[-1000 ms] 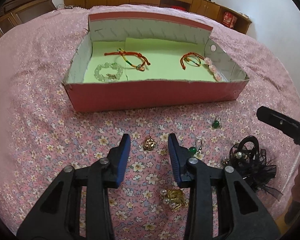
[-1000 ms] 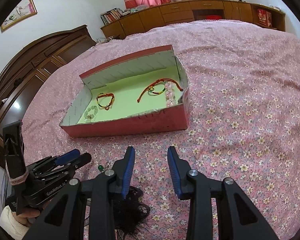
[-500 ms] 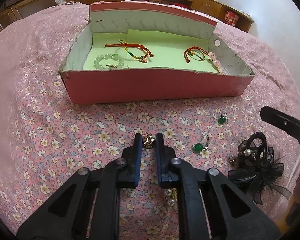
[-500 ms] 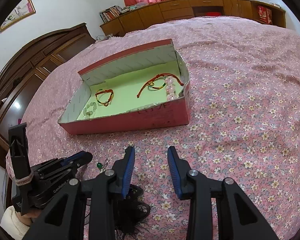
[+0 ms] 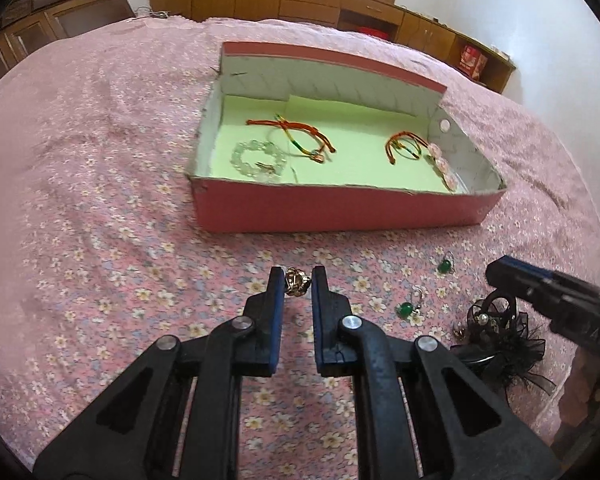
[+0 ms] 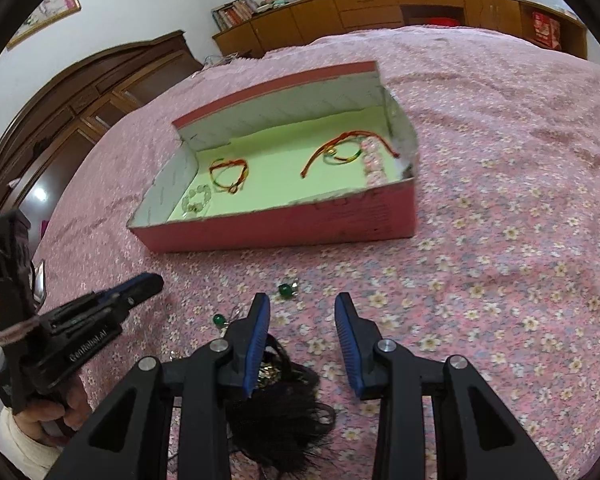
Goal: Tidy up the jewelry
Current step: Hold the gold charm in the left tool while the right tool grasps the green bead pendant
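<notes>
Left gripper [image 5: 298, 280] jaws pinch gold ring [image 5: 297, 282] only at their tips; could slip before pink box [image 5: 340, 210] ahead; right gripper [image 6: 302, 314] jaws open, empty.

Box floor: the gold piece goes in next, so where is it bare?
In the box, the green middle between the red cord bracelet and the smaller red bracelet is bare. The clear bead bracelet crowds the left.
</notes>
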